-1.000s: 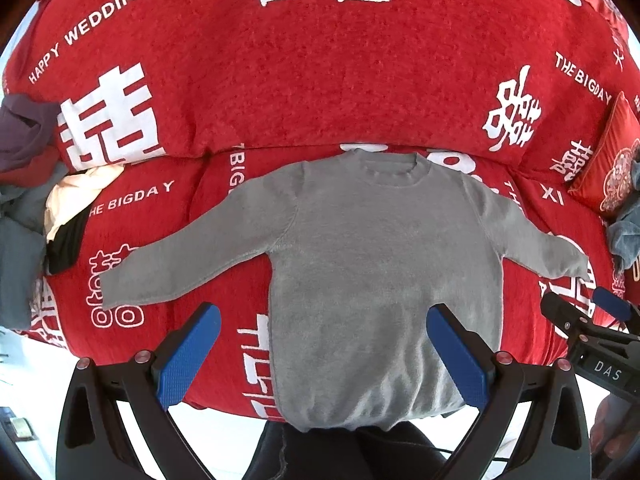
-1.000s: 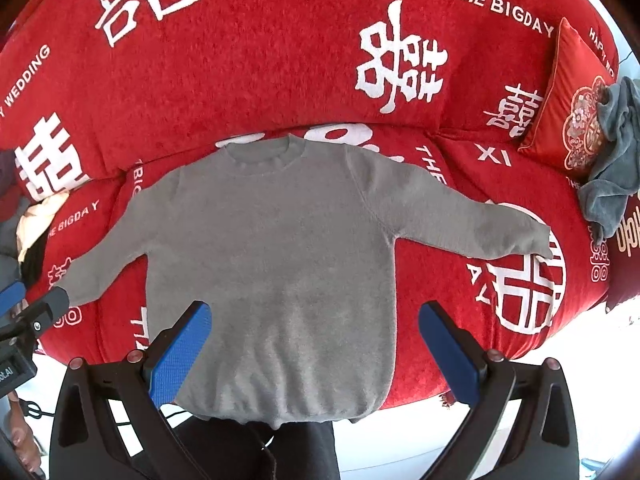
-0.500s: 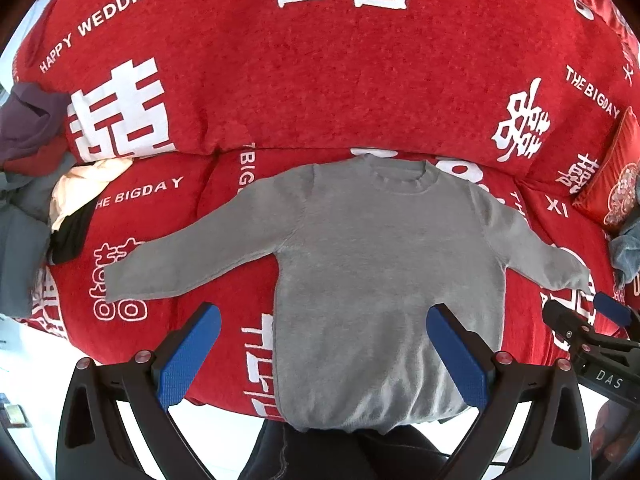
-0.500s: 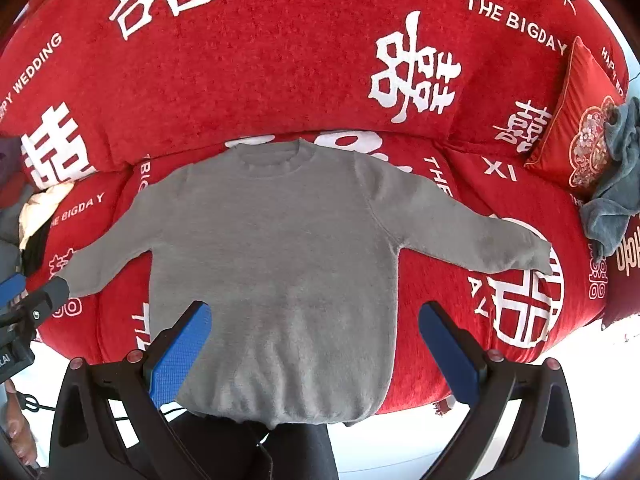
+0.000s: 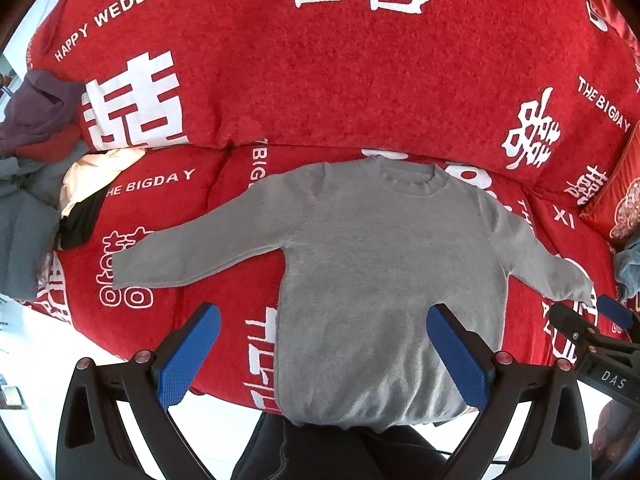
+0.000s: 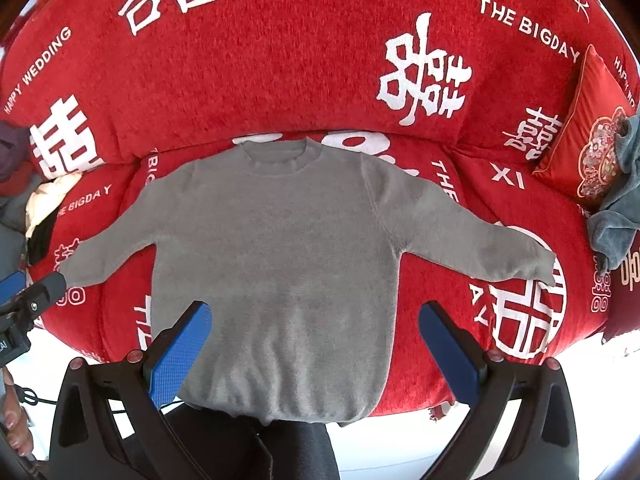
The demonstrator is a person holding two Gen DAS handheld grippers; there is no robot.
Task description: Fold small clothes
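Grey knit long-sleeved sweater [image 5: 384, 280] flat on red sofa cover [image 5: 340, 80], collar far, hem near, sleeves splayed sideways. My left gripper [image 5: 324, 356] spread wide, empty, nearer left sleeve; right gripper [image 6: 316, 356] spread, empty, nearer right sleeve. Sleeves probably go first.

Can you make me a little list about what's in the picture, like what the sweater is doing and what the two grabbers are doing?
clothing: grey sweater
how it lies: flat, front up, both sleeves spread out, neck toward the sofa back
where: on the red sofa cover with white writing
left gripper: open, holding nothing, above the sweater's hem
right gripper: open, holding nothing, above the sweater's hem
folded yet: no
other clothes: a pile at the left end, a grey-blue cloth by the red cushion
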